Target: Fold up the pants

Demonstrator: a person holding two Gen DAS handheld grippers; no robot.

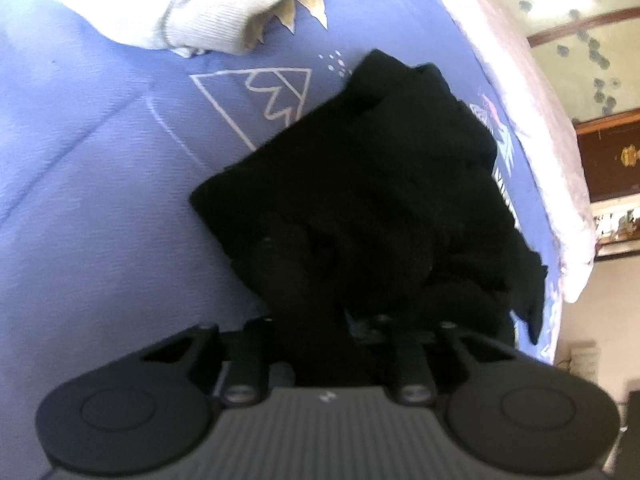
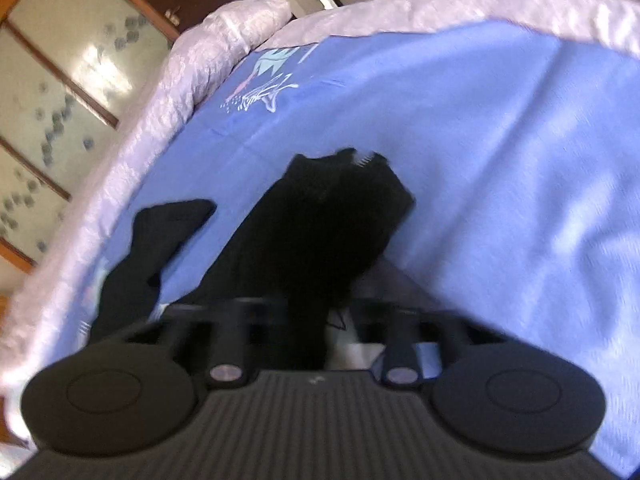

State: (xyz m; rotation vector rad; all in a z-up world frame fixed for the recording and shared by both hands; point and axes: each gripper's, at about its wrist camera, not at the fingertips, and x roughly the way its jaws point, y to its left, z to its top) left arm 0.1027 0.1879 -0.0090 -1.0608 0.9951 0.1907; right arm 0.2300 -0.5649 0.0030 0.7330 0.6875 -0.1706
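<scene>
Black pants (image 1: 360, 184) lie bunched on blue sheet (image 1: 100, 160), near bed's pale quilted edge (image 1: 532, 92). Left gripper (image 1: 328, 320) points down at near end of heap; fingers lost against black cloth, jaws drawn nearly together, cloth lies right at them; pinch looks likely, cannot tell for sure. Right gripper (image 2: 308, 320) pressed together, strip of pants (image 2: 320, 232) running from between its jaws forward to heap. Loose leg end (image 2: 160, 232) trails left of it. White garment (image 1: 192, 8) lies beyond pants, well apart.
</scene>
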